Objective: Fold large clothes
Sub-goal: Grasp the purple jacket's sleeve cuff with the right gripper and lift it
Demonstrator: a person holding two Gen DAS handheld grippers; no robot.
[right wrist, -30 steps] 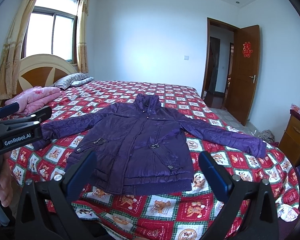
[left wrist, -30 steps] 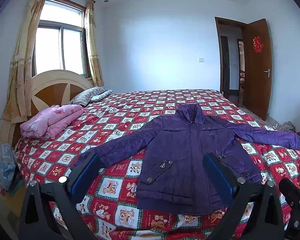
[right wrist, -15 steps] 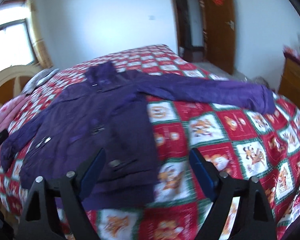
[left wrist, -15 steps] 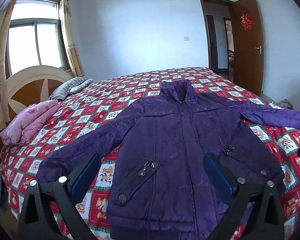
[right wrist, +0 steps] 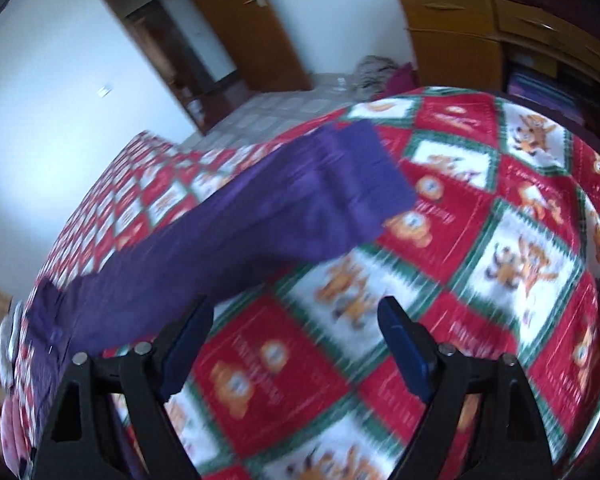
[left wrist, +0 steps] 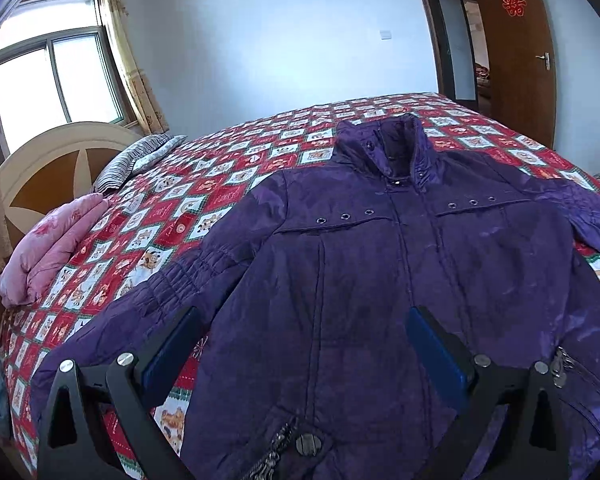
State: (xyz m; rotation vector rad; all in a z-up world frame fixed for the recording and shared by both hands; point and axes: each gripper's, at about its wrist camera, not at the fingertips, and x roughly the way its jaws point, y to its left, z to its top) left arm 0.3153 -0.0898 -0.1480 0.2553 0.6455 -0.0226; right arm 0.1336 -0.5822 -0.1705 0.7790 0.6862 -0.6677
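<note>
Bed [left wrist: 308, 128] fills both views, covered in a red-and-white checked quilt [right wrist: 480, 240] with cartoon prints. Purple jacket [left wrist: 400, 272] lies flat on the bed, front up, collar toward the far wall, sleeves spread out to both sides. In the right wrist view, blurred, only one sleeve [right wrist: 228, 236] shows, running diagonally across the quilt with its cuff [right wrist: 364, 176] toward the bed's far corner.

Headboard [left wrist: 52, 168] sits at left under the window [left wrist: 56, 88], curtain [left wrist: 132, 64] beside it. Brown door [left wrist: 512, 52] stands open at right. Wooden dresser [right wrist: 480, 28] stands past the bed corner in the right view. Pink folded blanket [left wrist: 48, 248] lies by the headboard, striped pillow [left wrist: 140, 156] just behind it.

Left claw [left wrist: 300, 356] hangs over the jacket's lower front, tilted down, jaws wide apart, nothing pinched; one finger sits over the sleeve-side edge, the other over the jacket body. Contact with the cloth can't be told.

Right claw [right wrist: 296, 348] is over bare quilt just beside the sleeve, jaws spread, nothing between them. Its left finger [right wrist: 184, 352] overlaps the sleeve's edge in view; touching or not is unclear.

Metal snaps [left wrist: 344, 216] line the jacket's chest seam.
</note>
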